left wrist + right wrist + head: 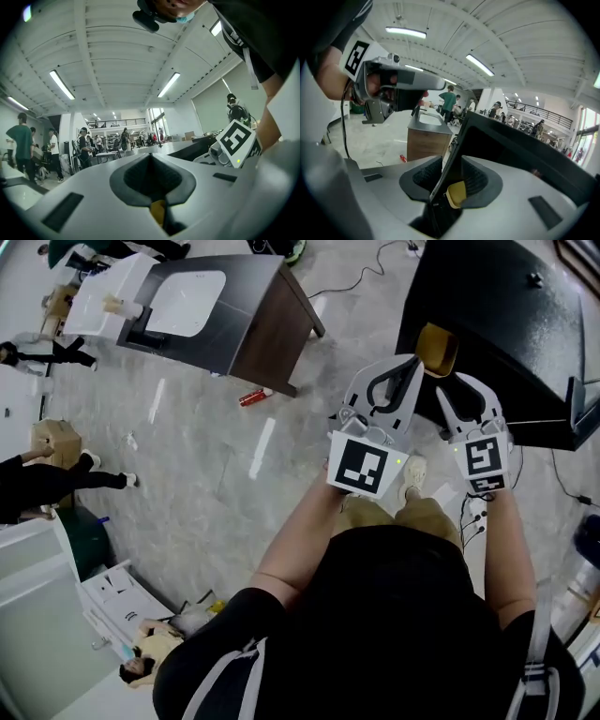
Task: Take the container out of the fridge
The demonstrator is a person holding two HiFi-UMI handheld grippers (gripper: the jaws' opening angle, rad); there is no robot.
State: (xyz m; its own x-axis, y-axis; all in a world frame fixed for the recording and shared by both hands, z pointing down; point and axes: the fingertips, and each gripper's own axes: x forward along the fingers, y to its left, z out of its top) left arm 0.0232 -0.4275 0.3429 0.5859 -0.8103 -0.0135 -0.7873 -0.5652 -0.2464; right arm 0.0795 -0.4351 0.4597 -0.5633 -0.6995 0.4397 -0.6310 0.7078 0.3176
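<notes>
The black fridge (497,315) stands at the upper right of the head view, seen from above. Its thin black door edge (457,140) runs upright between the jaws of my right gripper (452,180), which stand open; the left pad (425,177) is clear of it. In the head view the right gripper (461,390) is at the fridge's near left corner. My left gripper (398,381) hangs just beside it, shut with nothing held; its pads (151,176) meet. A tan patch (438,348) shows at the fridge's edge beyond both grippers; I cannot tell what it is. No container is discernible.
A wood-sided counter with a white sink (225,310) stands on the concrete floor to the left. A red can (254,397) lies near its corner. Cables (473,512) trail by the person's feet. People (56,479) stand at the left, and white boxes (112,601) sit at the lower left.
</notes>
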